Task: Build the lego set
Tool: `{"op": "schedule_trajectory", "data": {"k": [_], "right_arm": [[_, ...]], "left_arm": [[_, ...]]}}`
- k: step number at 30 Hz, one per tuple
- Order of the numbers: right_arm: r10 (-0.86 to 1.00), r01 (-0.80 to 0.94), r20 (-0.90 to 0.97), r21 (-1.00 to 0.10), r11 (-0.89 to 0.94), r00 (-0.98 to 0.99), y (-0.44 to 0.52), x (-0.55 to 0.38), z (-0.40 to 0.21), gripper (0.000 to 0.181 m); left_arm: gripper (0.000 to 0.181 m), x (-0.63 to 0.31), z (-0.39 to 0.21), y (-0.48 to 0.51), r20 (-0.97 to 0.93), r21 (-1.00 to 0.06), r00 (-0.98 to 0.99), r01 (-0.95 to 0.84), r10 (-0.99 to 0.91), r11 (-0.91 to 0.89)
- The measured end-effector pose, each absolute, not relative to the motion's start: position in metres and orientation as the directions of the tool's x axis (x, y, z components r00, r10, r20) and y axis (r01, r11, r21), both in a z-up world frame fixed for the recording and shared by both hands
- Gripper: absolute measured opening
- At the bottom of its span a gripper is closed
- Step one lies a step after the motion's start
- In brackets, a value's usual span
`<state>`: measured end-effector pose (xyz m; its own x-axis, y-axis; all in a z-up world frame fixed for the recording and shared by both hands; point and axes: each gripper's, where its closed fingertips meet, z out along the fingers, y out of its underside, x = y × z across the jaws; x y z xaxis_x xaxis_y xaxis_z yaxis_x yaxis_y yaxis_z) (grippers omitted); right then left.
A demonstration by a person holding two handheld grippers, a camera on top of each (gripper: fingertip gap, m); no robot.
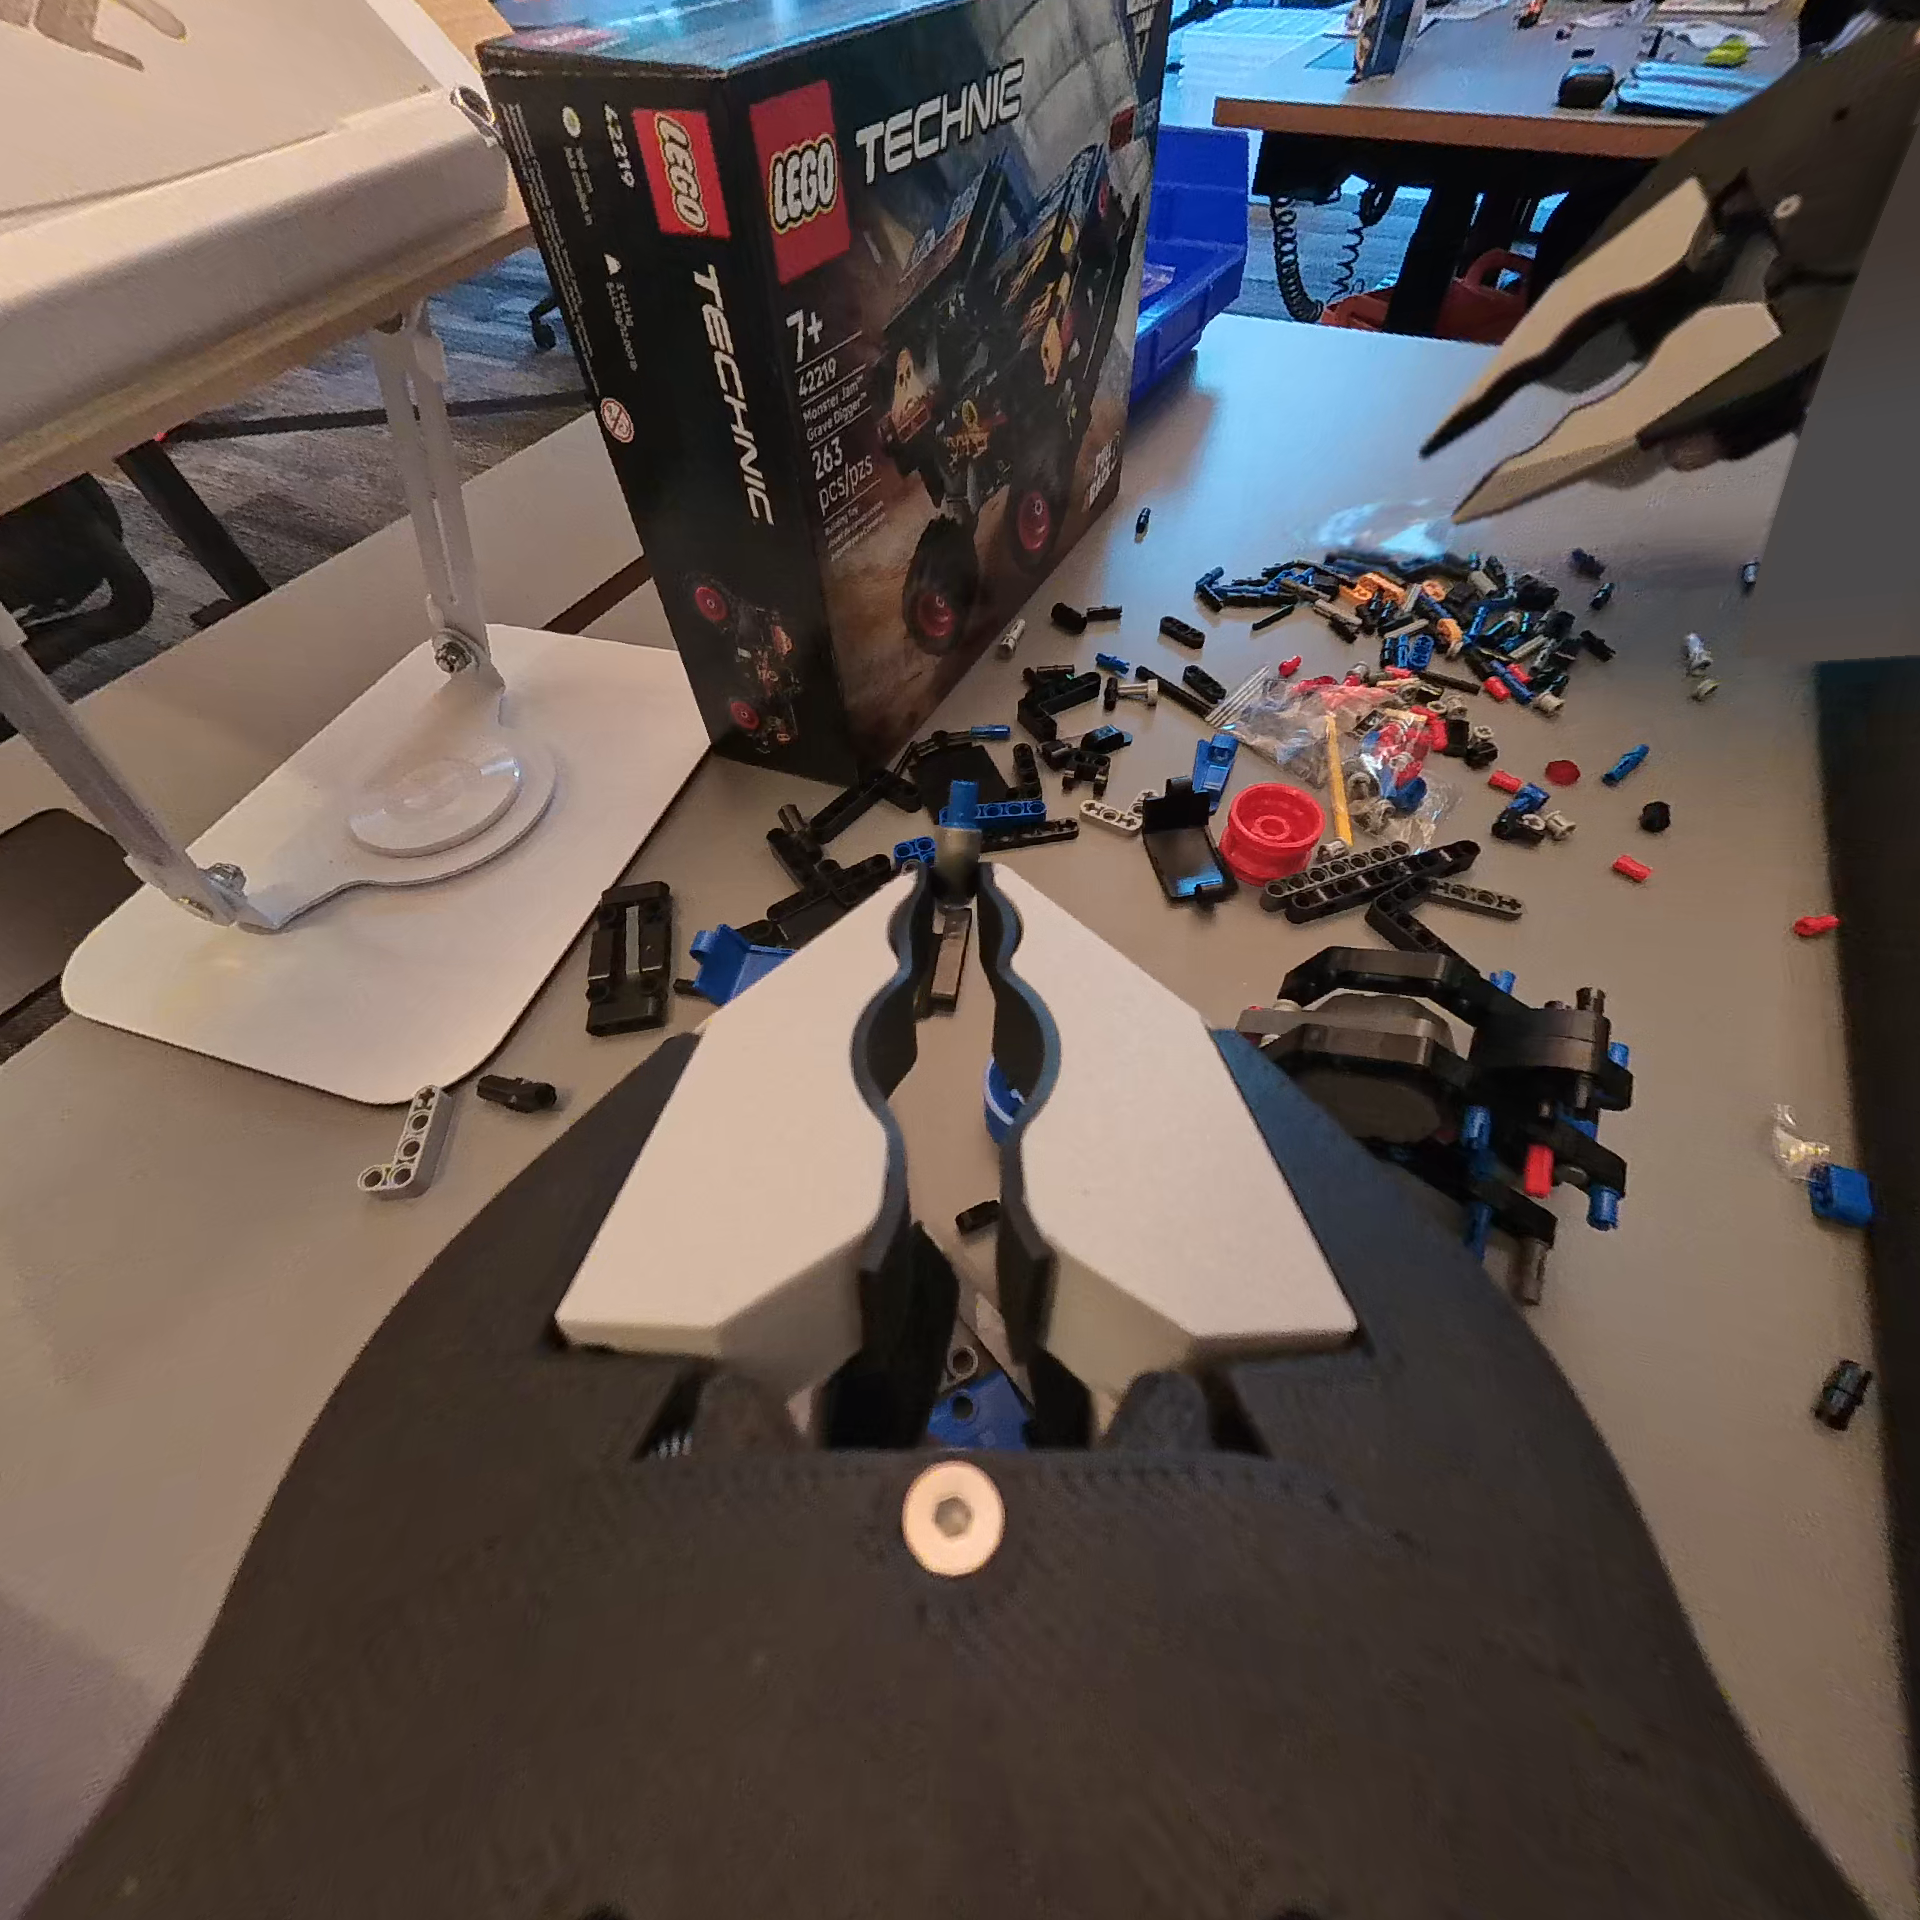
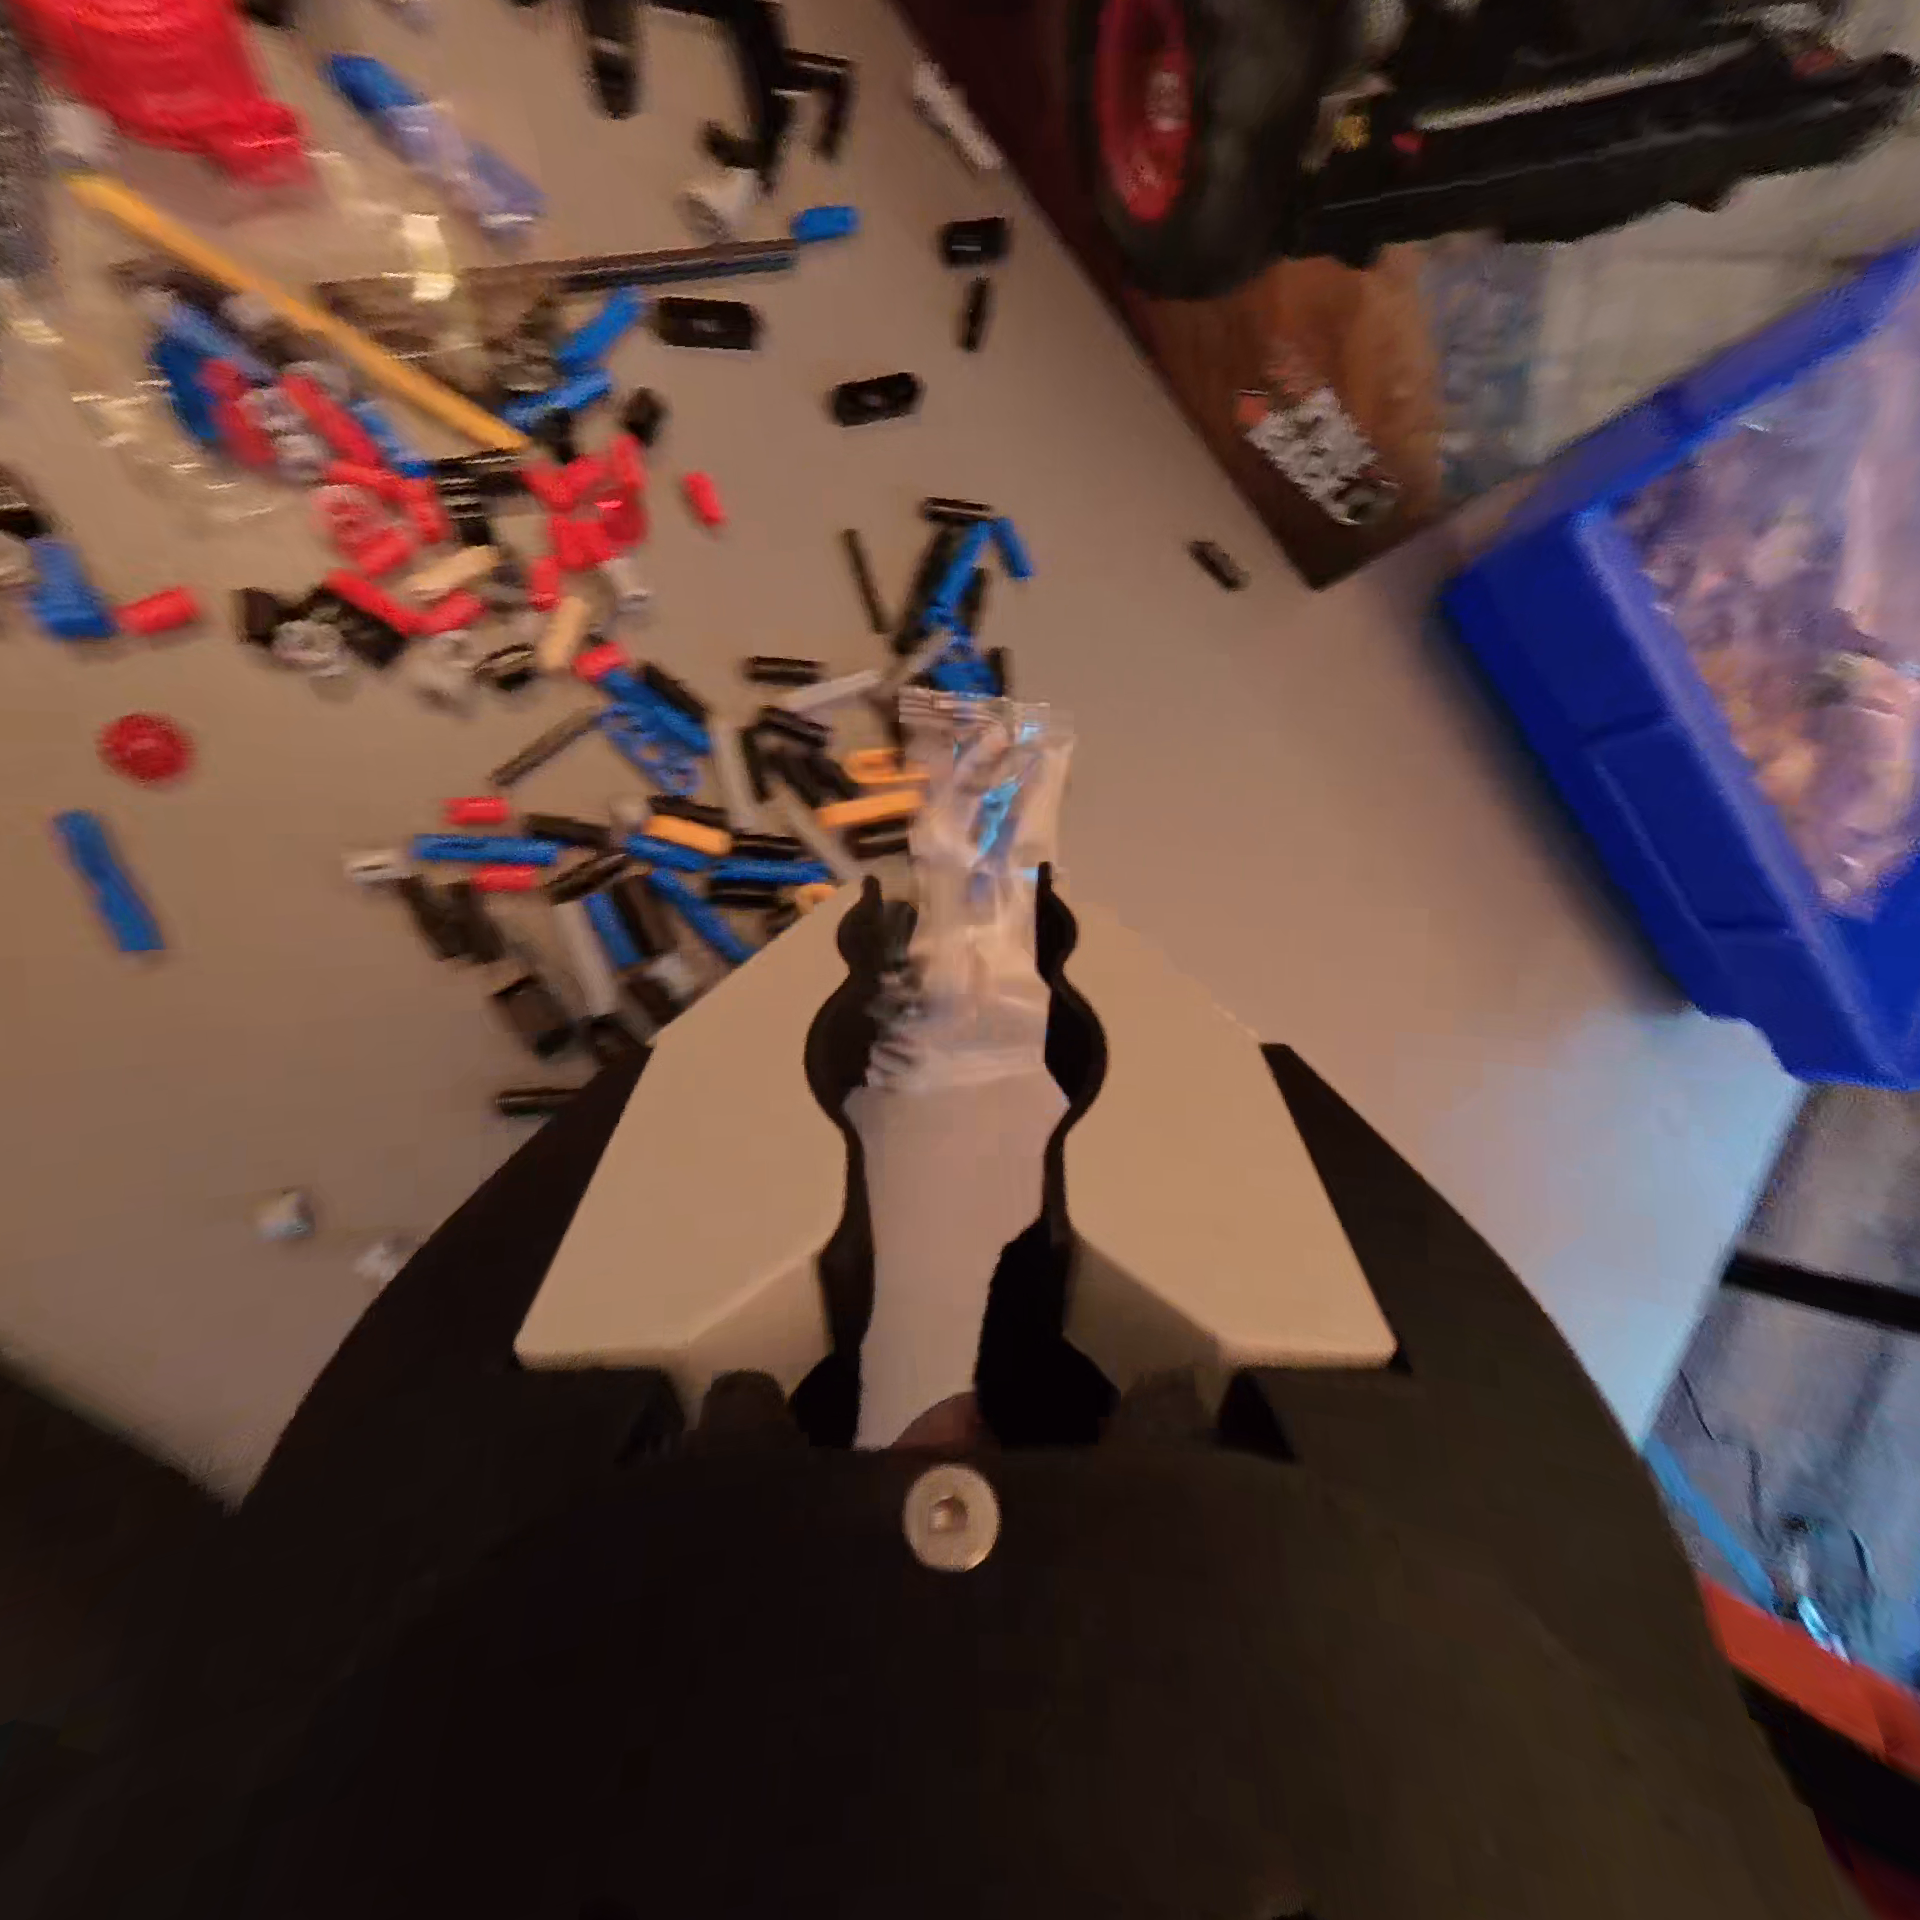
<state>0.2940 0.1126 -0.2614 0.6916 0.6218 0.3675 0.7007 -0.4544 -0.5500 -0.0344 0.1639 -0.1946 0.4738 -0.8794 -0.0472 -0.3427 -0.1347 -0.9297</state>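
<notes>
Pinching small grey-blue piece [image 1: 958, 831], L fingers [image 1: 951, 883] | R fingers [image 2: 956, 883] parted, blurry

the set's box [image 1: 831, 395] stands at twelve o'clock on the bench [image 1: 260, 1299], with a stand's flat base [image 1: 343, 935] at nine o'clock beside it. loose pieces [image 1: 1403, 644] spread from the box toward two o'clock. a half-built assembly [image 1: 1455, 1081] sits at three o'clock, nearer than the pieces. a bin [image 1: 1184, 270] lies behind the box.
</notes>
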Motion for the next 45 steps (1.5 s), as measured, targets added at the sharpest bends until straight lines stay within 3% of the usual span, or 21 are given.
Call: {"op": "schedule_trajectory", "data": {"k": [2, 4, 8, 22, 45], "right_arm": [[0.606, 0.715, 0.401, -0.522, -0.465, 0.687, 0.113, 0.304, -0.259, 0.037], [0.608, 0.719, 0.409, -0.535, -0.443, 0.680, 0.109, 0.302, -0.253, 0.035], [0.712, 0.713, 0.297, -0.578, -0.396, 0.636, 0.084, 0.276, -0.257, 0.006], [0.801, 0.658, 0.025, -0.585, -0.474, 0.599, 0.066, 0.254, -0.295, 0.009], [0.791, 0.579, -0.030, -0.664, -0.473, 0.611, 0.066, 0.242, -0.286, 0.005]], "left_arm": [[0.006, -0.034, -0.195, 0.164, -0.048, -0.929, 0.473, -0.344, -0.880, -0.134], [0.005, -0.034, -0.195, 0.163, -0.050, -0.930, 0.472, -0.344, -0.880, -0.132], [0.006, -0.032, -0.196, 0.163, -0.042, -0.930, 0.468, -0.342, -0.883, -0.137], [0.005, -0.026, -0.197, 0.160, -0.049, -0.927, 0.457, -0.351, -0.888, -0.130], [0.006, -0.023, -0.196, 0.158, -0.052, -0.927, 0.449, -0.354, -0.892, -0.124]]}}
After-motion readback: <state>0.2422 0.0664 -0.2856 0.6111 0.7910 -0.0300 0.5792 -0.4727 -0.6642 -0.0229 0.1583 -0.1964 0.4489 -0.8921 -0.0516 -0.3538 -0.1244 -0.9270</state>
